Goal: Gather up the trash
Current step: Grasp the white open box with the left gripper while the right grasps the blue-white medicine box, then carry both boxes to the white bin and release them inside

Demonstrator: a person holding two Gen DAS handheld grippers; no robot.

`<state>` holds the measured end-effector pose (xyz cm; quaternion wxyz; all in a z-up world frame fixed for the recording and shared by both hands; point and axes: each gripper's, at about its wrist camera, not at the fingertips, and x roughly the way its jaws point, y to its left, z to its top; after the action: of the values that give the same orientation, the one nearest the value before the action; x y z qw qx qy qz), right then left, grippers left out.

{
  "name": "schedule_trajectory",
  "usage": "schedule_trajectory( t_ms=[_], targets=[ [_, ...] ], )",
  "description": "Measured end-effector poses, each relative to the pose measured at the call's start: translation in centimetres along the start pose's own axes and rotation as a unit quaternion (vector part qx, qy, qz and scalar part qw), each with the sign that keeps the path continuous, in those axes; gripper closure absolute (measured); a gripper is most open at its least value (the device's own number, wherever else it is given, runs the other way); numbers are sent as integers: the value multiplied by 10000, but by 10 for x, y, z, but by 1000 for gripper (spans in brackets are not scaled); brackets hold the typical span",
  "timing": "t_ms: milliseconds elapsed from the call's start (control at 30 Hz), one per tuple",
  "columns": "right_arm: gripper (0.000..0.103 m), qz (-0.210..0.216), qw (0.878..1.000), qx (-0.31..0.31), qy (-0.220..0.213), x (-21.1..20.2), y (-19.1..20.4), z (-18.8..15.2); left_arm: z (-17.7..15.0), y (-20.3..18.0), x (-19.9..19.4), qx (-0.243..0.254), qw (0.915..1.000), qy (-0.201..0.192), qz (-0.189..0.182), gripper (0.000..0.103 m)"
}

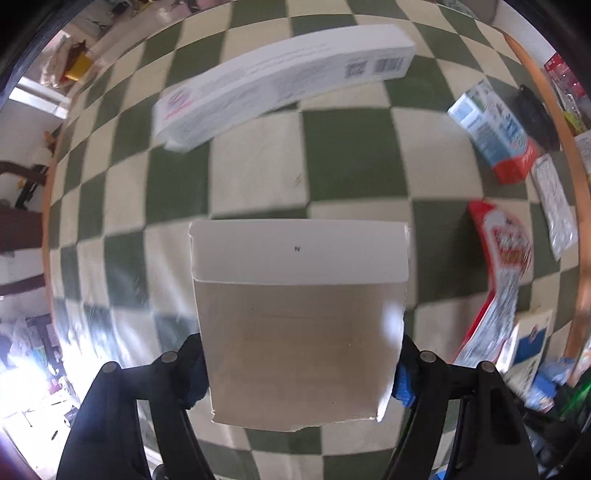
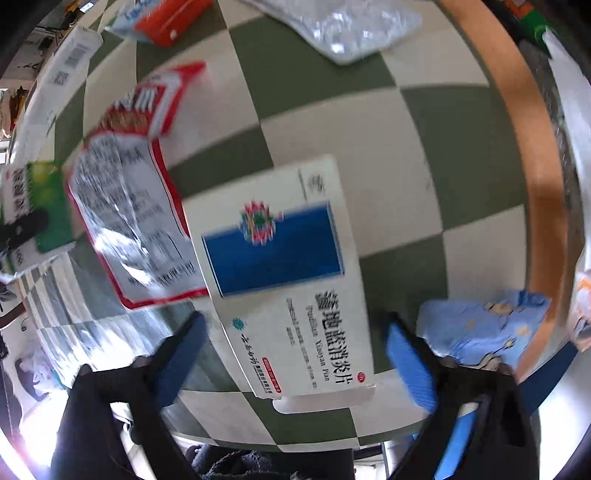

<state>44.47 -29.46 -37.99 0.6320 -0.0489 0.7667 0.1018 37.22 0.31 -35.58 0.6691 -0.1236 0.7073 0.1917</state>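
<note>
While both grippers pointed down at a green-and-cream checkered tablecloth (image 1: 351,155), each straddled a carton.

Left gripper (image 1: 299,373) had a plain white open-flap carton (image 1: 299,325) between its jaws, pads at or touching the sides; grip contact unclear. Right gripper (image 2: 291,354) stood wide around a white-and-blue medicine box (image 2: 284,266), pads clear of it. Nearby lay a red-bordered packet (image 2: 129,221), a long white box (image 1: 280,85) and a blister pack (image 2: 351,26).

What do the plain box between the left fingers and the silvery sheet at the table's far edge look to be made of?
Plain box: thin matte paperboard, judging by its creased flap and torn bottom edge. Silvery sheet: shiny, bumpy foil or plastic, likely a blister pack; blur leaves that open.
</note>
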Motion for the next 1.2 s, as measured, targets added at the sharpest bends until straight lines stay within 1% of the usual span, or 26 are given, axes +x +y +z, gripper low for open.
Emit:
schedule_trajectory(
  t_ms=[33, 67, 133, 233, 333, 367, 467, 667, 767, 833, 867, 900, 933, 967, 1000, 1033, 1133, 1167, 1200],
  targets=[
    [22, -109, 9998, -56, -132, -1, 2, -3, -11, 5, 0, -68, 10000, 2, 8, 30],
    [24, -301, 9991, -139, -279, -1, 6, -6, -18, 9, 0, -101, 9999, 35, -27, 30],
    [25, -291, 9983, -187, -474, 0, 10, -10, -35, 16, 1, -193, 9998, 40, -66, 30],
    [25, -335, 9963, -324, -722, 2, 18, -17, -55, 24, 1, -223, 9998, 0, -1, 30],
    [25, -241, 9955, -293, -872, -1, 20, -20, -71, 31, 0, -270, 9996, -13, -17, 30],
    [25, -229, 9952, -287, -912, -5, 21, -16, -75, 35, -1, -286, 9996, -31, -43, 30],
    [25, -104, 9936, -241, -1096, -14, 22, -23, -92, 44, -5, -256, 9995, -127, -92, 30],
    [25, 136, 9901, -215, -1384, -32, 27, -46, -120, 56, -23, -160, 9989, -391, -223, 30],
    [25, 270, 9874, -236, -1540, -40, 36, -65, -129, 63, -34, -89, 9982, -545, -244, 30],
    [25, 440, 9846, -210, -1681, -47, 44, -85, -130, 63, -46, -75, 9975, -646, -276, 30],
    [25, 463, 9835, -212, -1736, -52, 52, -95, -137, 66, -50, -77, 9970, -721, -286, 30],
    [25, 513, 9820, -216, -1803, -56, 55, -100, -148, 72, -54, -78, 9964, -791, -304, 30],
    [25, 588, 9805, -225, -1862, -67, 69, -112, -159, 78, -57, -74, 9957, -863, -320, 30],
    [25, 628, 9795, -230, -1899, -69, 71, -120, -168, 84, -59, -74, 9952, -923, -322, 30],
    [25, 686, 9779, -240, -1963, -69, 77, -137, -178, 91, -61, -76, 9946, -982, -330, 30],
    [25, 734, 9766, -239, -2007, -73, 72, -146, -194, 100, -64, -59, 9939, -1039, -361, 30],
    [25, 905, 9711, -174, -2201, -69, 84, -202, -231, 125, -64, -12, 9930, -1091, -443, 30],
    [25, 951, 9698, -142, -2241, -69, 78, -218, -246, 134, -63, -7, 9931, -1077, -474, 30],
    [25, 982, 9688, -121, -2271, -65, 83, -237, -262, 142, -62, -13, 9930, -1052, -528, 30]
  ],
)
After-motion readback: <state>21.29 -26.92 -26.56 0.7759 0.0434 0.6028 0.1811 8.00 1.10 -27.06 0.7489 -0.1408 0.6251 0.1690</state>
